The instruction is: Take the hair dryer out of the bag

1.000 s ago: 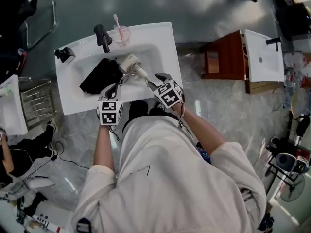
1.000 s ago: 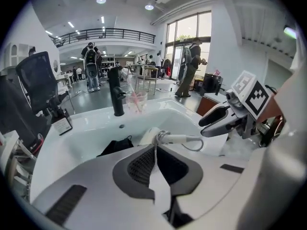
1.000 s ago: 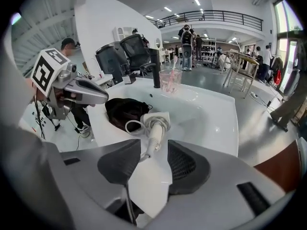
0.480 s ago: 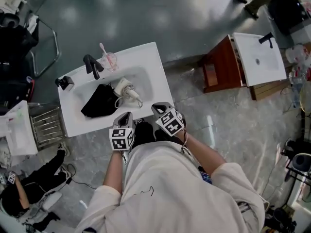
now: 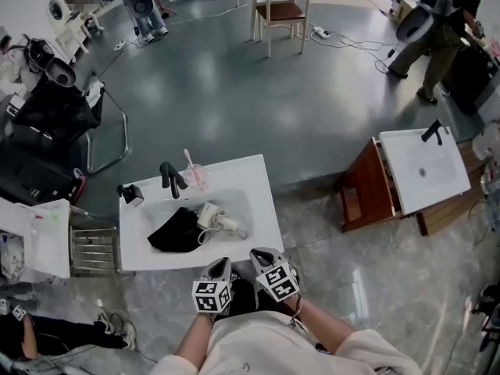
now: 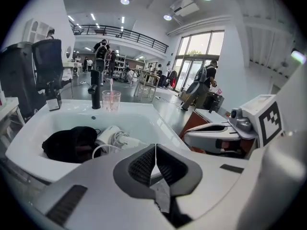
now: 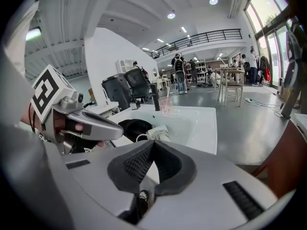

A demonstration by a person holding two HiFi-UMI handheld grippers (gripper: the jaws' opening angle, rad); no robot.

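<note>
Claws closed, empty: left claw (image 6: 155, 150), right claw (image 7: 152, 146).

**A big test hall, not a home**

We see a wide hall with a grey floor (image 5: 234, 100). A white washbasin (image 5: 269, 209) and a second washbasin (image 5: 422, 170) stand free in it. A railed gallery (image 6: 120, 31), tall windows (image 6: 199, 51) and loose cables (image 5: 348, 41) make us think of a lab.

My left gripper (image 5: 222, 264) and right gripper (image 5: 259, 254) are pale grey shells with dark ribbed pads (image 6: 142, 166). Each carries a black-and-white marker cube (image 5: 209, 297). I wear a cream top (image 5: 266, 351).
</note>
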